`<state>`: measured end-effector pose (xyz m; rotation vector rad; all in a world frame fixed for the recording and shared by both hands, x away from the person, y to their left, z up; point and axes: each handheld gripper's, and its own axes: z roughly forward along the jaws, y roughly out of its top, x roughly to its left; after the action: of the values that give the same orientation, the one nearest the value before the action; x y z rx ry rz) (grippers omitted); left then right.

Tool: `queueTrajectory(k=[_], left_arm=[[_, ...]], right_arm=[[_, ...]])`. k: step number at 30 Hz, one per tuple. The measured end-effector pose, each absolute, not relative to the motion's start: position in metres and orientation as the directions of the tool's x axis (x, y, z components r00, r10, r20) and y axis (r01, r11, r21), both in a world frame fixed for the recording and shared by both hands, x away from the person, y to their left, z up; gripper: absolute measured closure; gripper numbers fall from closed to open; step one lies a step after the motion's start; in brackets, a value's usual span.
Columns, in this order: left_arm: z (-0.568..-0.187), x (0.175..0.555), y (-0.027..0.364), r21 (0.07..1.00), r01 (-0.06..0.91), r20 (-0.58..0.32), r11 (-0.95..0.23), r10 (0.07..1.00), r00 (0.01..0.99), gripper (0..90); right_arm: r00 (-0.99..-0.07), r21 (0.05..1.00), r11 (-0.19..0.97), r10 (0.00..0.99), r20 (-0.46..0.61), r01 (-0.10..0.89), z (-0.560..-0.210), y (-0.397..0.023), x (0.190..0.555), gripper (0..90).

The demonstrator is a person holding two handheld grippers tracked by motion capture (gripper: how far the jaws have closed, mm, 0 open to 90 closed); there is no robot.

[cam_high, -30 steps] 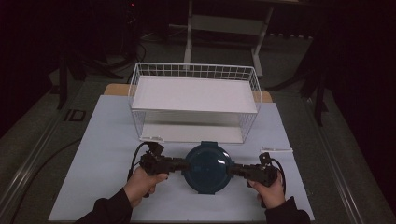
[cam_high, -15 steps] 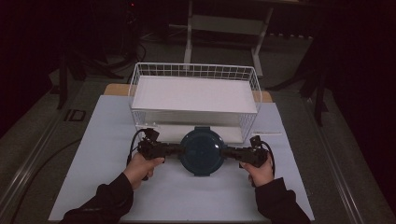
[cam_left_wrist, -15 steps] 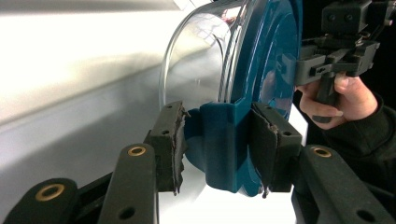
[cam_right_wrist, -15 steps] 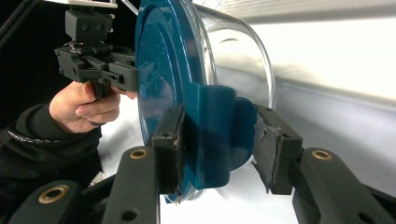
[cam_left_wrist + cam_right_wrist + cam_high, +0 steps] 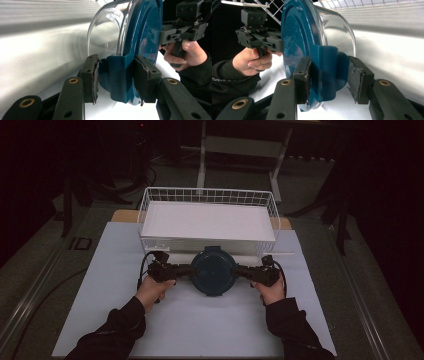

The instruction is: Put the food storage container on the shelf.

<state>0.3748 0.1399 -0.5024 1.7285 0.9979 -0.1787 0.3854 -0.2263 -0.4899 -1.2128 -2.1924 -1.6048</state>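
Because the lidded bowl (image 5: 213,271) is wide, the left tongs (image 5: 176,269) and right tongs (image 5: 248,271) are clamping its opposite handle tabs, balancing it level beside the wire basket (image 5: 150,200).

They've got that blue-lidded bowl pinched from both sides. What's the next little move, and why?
Probably lift it a bit higher and forward over the wire basket's near wall. The left gripper and right gripper each clamp a side tab of the lidded bowl, right beside that basket.

Overhead light falls on the white desk (image 5: 200,320) while the surrounding room stays near black. Glare streaks the clear bowl (image 5: 107,32); the background behind the sharp jaws blurs.
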Motion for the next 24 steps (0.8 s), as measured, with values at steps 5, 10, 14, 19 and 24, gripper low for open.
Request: queueTrajectory(k=[5,10,14,19,24], left_arm=[[-0.505,0.381,0.141,0.717,0.695,-0.561,-0.055,0.546,0.622,56.9],[-0.511,0.386,0.145,0.707,0.706,-0.573,-0.036,0.555,0.603,56.7],[-0.514,0.389,0.146,0.703,0.711,-0.589,-0.012,0.552,0.591,56.5],[-0.514,0.392,0.143,0.692,0.722,-0.608,0.012,0.548,0.574,55.9],[-0.514,0.398,0.141,0.703,0.711,-0.6,0.01,0.546,0.585,54.7]], right_arm=[[-0.65,0.725,0.074,0.513,0.561,0.685,-0.497,-0.224,0.393,56.0],[-0.638,0.721,0.063,0.522,0.566,0.69,-0.505,-0.219,0.398,55.8],[-0.646,0.733,0.056,0.522,0.557,0.677,-0.506,-0.217,0.401,55.4],[-0.639,0.746,0.051,0.558,0.53,0.664,-0.506,-0.216,0.404,53.5],[-0.613,0.727,0.022,0.555,0.562,0.686,-0.512,-0.22,0.406,52.0]])
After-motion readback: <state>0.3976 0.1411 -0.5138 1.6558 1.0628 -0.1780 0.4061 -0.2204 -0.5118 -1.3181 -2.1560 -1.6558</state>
